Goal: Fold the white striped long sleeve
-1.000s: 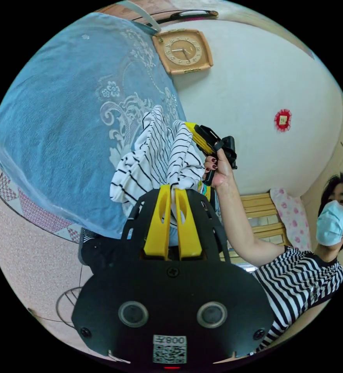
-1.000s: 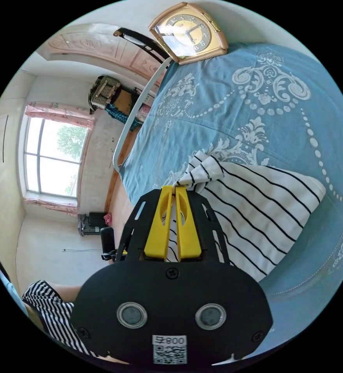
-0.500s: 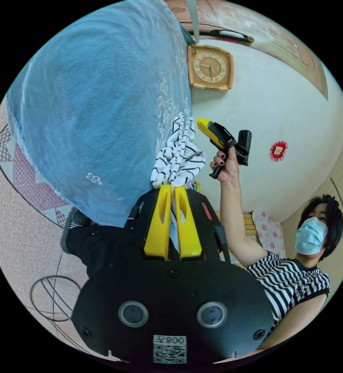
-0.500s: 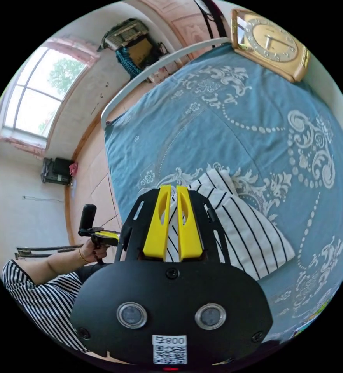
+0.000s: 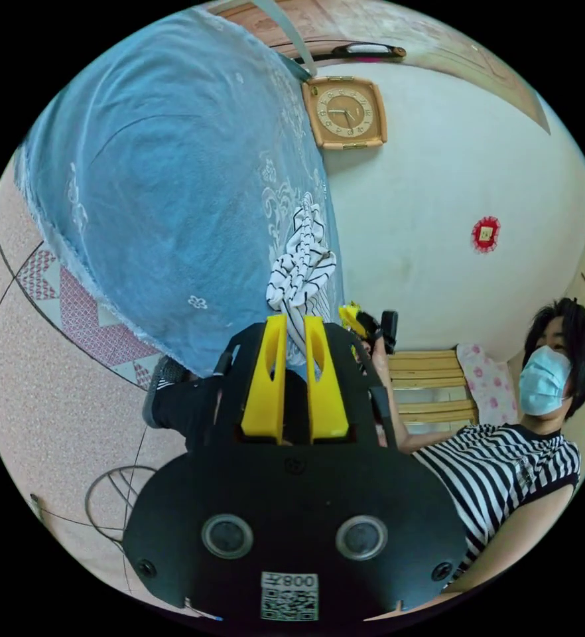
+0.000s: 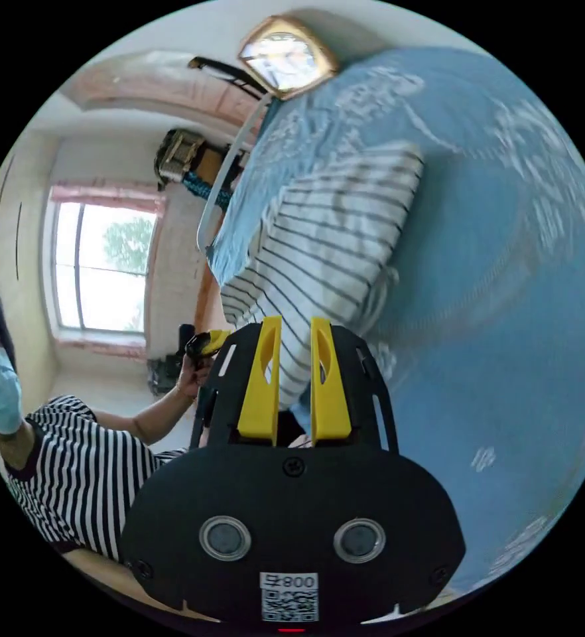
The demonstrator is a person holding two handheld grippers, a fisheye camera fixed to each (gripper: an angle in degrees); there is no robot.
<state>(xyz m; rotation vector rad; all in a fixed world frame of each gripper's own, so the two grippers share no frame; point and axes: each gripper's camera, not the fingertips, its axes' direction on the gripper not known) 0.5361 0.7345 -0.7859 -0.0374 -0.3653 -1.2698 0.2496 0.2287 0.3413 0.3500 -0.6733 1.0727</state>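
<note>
The white striped long sleeve lies as a folded rectangle on the blue bedspread. In the left gripper view the long sleeve appears edge-on, bunched near the bed's edge. My left gripper is open, its yellow jaws parted just short of the fabric. My right gripper is open too, with the shirt's near edge showing through the gap. A hand holds the right gripper low beside the left one, and the left gripper appears by the bed's side.
A wooden-framed clock hangs on the white wall above the bed. The person in a striped top stands beside a wooden bench. Patterned floor borders the bed. A window lights the far end.
Both pairs of jaws have parted and let the shirt go. The right gripper has drawn back and dropped lower. The shirt now rests folded on the bedspread.
</note>
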